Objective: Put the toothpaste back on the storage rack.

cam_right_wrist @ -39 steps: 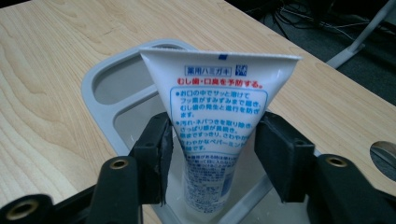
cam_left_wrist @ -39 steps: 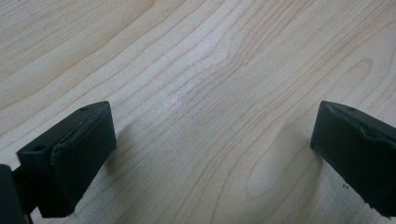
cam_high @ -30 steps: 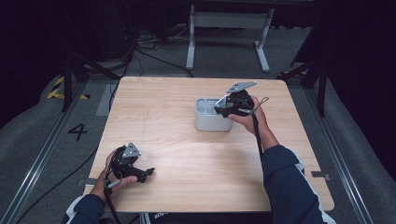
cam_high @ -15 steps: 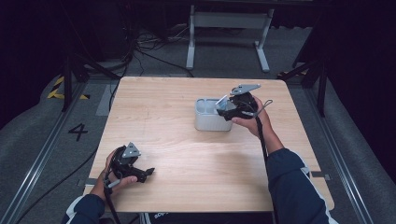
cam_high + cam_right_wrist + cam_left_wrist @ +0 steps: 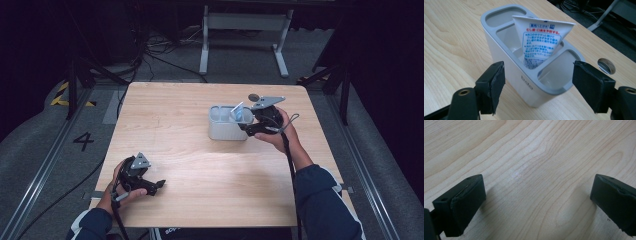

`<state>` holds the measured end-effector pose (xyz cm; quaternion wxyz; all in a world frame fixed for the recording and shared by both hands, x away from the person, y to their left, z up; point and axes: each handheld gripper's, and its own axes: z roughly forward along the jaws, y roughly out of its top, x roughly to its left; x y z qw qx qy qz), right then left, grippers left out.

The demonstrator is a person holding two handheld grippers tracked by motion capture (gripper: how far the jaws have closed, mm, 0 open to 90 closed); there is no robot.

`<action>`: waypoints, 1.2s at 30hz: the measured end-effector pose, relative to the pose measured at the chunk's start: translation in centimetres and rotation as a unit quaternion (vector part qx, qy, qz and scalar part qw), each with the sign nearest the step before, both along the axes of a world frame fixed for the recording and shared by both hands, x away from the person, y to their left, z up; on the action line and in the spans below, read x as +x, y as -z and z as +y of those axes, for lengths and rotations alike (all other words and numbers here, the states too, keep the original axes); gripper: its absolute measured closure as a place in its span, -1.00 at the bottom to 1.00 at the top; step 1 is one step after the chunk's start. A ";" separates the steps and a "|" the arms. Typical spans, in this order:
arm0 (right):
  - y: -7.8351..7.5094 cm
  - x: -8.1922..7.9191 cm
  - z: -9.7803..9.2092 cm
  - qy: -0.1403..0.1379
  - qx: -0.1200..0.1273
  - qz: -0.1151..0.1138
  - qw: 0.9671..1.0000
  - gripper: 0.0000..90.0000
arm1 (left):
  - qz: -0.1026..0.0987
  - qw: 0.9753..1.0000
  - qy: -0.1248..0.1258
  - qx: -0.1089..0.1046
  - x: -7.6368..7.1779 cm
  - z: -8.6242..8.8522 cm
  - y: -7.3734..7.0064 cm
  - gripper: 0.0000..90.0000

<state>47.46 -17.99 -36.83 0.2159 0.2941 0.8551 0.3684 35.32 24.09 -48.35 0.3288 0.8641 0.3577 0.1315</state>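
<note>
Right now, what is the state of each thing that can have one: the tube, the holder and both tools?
Tube: standing tilted in the middle compartment of the holder, crimped end up, free of both tools.
Holder: upright on the table, its two end compartments empty.
Right tool: open, jaws on either side of the holder, not gripping.
Left tool: open, holding nothing, low over bare table.
</note>
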 end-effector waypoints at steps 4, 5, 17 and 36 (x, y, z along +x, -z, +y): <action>-0.2 -0.5 -0.5 -0.001 -0.008 -0.002 1.000 -0.40 | 0.000 1.000 0.000 -0.001 0.0 0.0 0.0 -0.99; -0.2 -0.7 -0.7 -0.001 -0.012 -0.004 1.000 -0.40 | 0.000 1.000 0.001 0.000 0.0 0.0 0.0 -0.99; 0.0 -2.6 -2.7 -0.002 -0.036 -0.020 0.999 -0.39 | 0.000 1.000 0.000 -0.001 0.0 0.0 0.0 -0.99; 1.7 -4.8 -5.4 0.002 -0.071 -0.013 0.997 -0.40 | 0.001 1.000 -0.001 -0.003 0.0 0.0 0.0 -0.99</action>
